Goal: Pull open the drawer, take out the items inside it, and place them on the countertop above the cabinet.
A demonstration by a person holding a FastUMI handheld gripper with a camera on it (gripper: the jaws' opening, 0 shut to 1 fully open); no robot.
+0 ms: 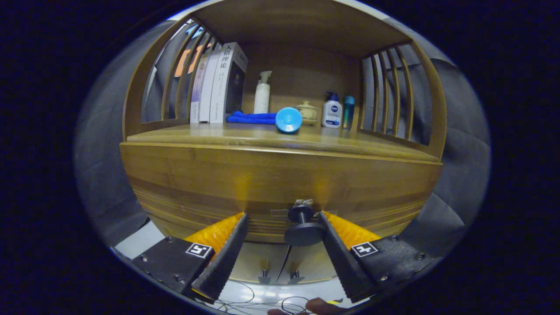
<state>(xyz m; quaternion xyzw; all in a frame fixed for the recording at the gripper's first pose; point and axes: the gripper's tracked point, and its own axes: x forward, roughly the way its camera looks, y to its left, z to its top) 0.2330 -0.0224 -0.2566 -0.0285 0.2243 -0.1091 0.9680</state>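
Presently, at the cabinet front:
Drawer (280,183): its wooden front looks flush with the cabinet, so it fits a drawer waiting to be drawn and one pushed home again alike; what it holds is hidden.
Knob (303,225): a dark round pull at the front's lower middle, sitting between the fingers, hard by the right one at about 3 o'clock of the gap.
Gripper (284,218): spread wide, its fingers straddling the knob with the left one well apart from it; whether the right one touches cannot be told.
Countertop (245,136): above the drawer, at 12 o'clock from the knob, carrying books (216,85), a white pump bottle (262,94), a blue cloth (250,118), a blue bowl on its side (288,119), a small lidded pot (306,110), a lotion bottle (331,111) and a teal bottle (348,111).
Risk: since the knob is off-centre in the gap, any closing would likely meet it on one side first and slip off the rounded head; a skewed pull could bind the drawer.
Risk: the tipped bowl may roll if the cabinet is jolted.
Edges: slatted side rails (385,94) fence the countertop at 9 and 3 o'clock; a roof board hangs over it.
Open room: the countertop's bare front strip, nearer than the cloth and bowl.
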